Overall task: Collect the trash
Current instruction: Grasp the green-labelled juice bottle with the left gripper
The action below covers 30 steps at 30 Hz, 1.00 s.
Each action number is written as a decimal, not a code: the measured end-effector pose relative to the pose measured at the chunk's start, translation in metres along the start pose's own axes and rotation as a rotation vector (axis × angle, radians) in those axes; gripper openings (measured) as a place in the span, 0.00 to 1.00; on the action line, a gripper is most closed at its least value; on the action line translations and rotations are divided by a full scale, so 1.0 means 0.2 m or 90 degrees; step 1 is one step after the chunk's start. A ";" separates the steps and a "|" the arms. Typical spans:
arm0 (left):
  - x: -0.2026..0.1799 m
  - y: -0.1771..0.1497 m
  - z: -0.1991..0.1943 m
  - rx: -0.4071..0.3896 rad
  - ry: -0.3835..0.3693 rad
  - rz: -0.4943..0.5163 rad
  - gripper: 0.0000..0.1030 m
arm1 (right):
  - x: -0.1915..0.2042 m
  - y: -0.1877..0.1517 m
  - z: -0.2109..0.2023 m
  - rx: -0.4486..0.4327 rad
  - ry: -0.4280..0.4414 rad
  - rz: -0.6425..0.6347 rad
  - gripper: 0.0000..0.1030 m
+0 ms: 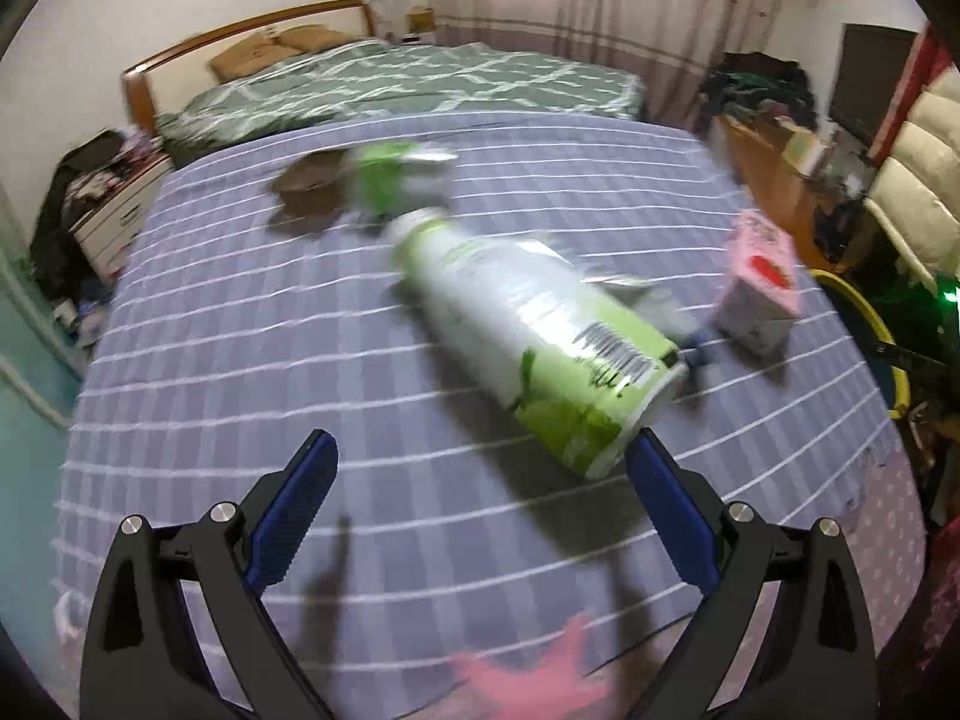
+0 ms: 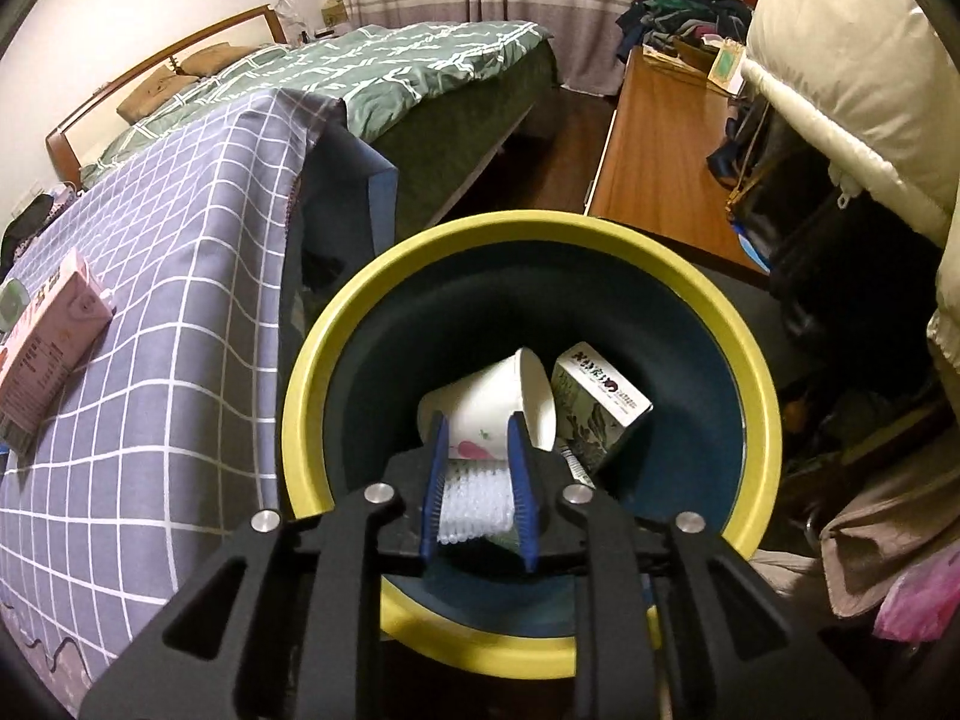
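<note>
Now the left tool hangs with its blue pads spread wide over the grid-patterned purple cloth on the surface, gripping nothing. Just ahead of it lies a green and white bottle on its side, its base near the right pad but apart from it. Farther off sit a pink carton, a brown box and a green wrapper. The right tool points down into the yellow-rimmed bin beside the surface, its jaws slightly parted around a clear bubbly piece; I cannot tell whether the pads press it. Inside the bin lie a white paper cup and a small printed box
</note>
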<state>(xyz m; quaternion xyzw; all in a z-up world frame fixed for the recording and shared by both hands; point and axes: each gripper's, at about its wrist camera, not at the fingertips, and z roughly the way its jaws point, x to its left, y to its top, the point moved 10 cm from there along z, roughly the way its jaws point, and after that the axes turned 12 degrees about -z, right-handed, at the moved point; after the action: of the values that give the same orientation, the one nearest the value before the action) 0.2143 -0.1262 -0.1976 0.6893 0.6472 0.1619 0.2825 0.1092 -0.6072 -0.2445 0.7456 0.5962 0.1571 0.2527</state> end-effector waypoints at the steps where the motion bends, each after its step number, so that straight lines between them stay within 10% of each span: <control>1: 0.07 0.00 -0.01 -0.002 0.020 -0.010 0.92 | 0.00 0.00 0.00 0.000 0.000 0.000 0.19; 8: 0.36 0.01 -0.08 -0.002 0.059 -0.076 0.92 | 0.02 0.04 -0.03 -0.009 -0.004 -0.003 0.19; 17: 0.02 0.18 -0.12 0.026 -0.073 0.043 0.92 | 0.03 0.05 -0.05 -0.011 -0.002 -0.003 0.19; 30: -0.12 0.27 0.29 0.171 -0.051 0.083 0.78 | 0.02 0.01 0.03 0.011 0.007 0.000 0.20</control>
<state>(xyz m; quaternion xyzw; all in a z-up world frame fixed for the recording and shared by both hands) 0.2890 -0.1598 -0.2072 0.7674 0.6049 0.0641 0.2025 0.1145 -0.6042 -0.2489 0.7471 0.5988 0.1559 0.2428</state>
